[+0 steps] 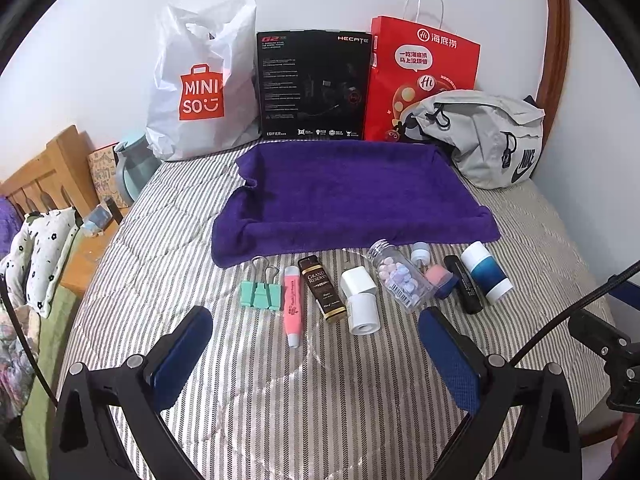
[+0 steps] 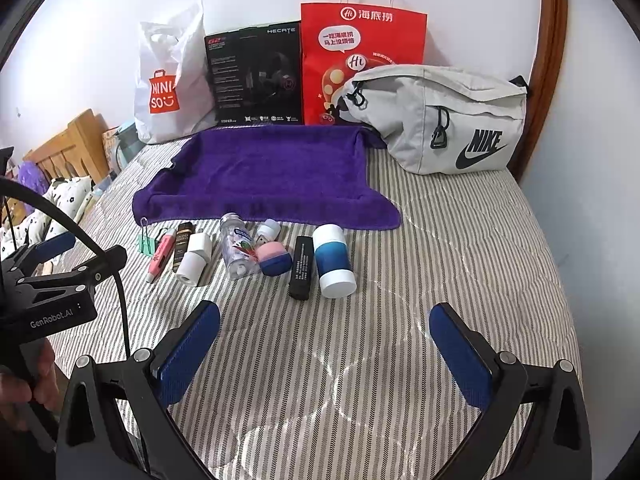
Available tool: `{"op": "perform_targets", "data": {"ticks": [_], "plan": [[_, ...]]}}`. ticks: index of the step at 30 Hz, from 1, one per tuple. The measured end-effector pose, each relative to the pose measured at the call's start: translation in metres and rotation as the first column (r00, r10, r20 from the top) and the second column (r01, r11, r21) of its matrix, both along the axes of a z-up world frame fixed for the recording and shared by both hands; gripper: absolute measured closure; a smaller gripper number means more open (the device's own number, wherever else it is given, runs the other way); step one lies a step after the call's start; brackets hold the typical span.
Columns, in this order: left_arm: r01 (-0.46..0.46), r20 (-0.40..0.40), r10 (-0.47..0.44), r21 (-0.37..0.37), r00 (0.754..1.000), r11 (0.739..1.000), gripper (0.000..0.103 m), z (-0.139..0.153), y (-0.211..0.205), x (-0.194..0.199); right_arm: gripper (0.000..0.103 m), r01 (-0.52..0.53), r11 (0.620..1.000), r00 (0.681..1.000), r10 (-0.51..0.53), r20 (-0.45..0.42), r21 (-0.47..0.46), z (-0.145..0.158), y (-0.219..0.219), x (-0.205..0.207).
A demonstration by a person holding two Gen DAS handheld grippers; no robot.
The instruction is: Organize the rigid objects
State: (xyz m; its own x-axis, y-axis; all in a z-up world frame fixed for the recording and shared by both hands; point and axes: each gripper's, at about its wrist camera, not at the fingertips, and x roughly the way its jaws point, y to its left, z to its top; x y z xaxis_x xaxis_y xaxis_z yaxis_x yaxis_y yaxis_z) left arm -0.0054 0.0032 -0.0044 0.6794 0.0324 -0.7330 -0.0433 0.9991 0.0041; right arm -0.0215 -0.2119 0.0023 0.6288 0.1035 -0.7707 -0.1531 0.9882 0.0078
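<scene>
Row of small items along the towel's (image 1: 352, 196) near edge on the bed (image 1: 280, 400). Both grippers, left (image 1: 316, 356) and right (image 2: 324, 348), gape empty; the bottle (image 2: 334, 260), lengthwise ahead, lies nearest the right.

fuzzy purple cloth towel (image 1: 352, 196)

Black-framed left tool (image 1: 314, 354) and right tool (image 2: 324, 350), blue textured pads, silver screws, "GenRobot.AI" marking, black cable
</scene>
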Motion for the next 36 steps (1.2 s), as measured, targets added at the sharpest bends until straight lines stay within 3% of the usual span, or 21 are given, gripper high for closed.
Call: {"op": "perform_targets", "data": {"ticks": [36], "plan": [[-0.009, -0.008, 0.009, 0.017, 1.000, 1.000, 0.000, 0.0063, -0.0006, -0.0014, 0.000, -0.002, 1.000, 1.000, 0.002, 0.002, -0.006, 0.0003, 0.0010, -0.0004]]}}
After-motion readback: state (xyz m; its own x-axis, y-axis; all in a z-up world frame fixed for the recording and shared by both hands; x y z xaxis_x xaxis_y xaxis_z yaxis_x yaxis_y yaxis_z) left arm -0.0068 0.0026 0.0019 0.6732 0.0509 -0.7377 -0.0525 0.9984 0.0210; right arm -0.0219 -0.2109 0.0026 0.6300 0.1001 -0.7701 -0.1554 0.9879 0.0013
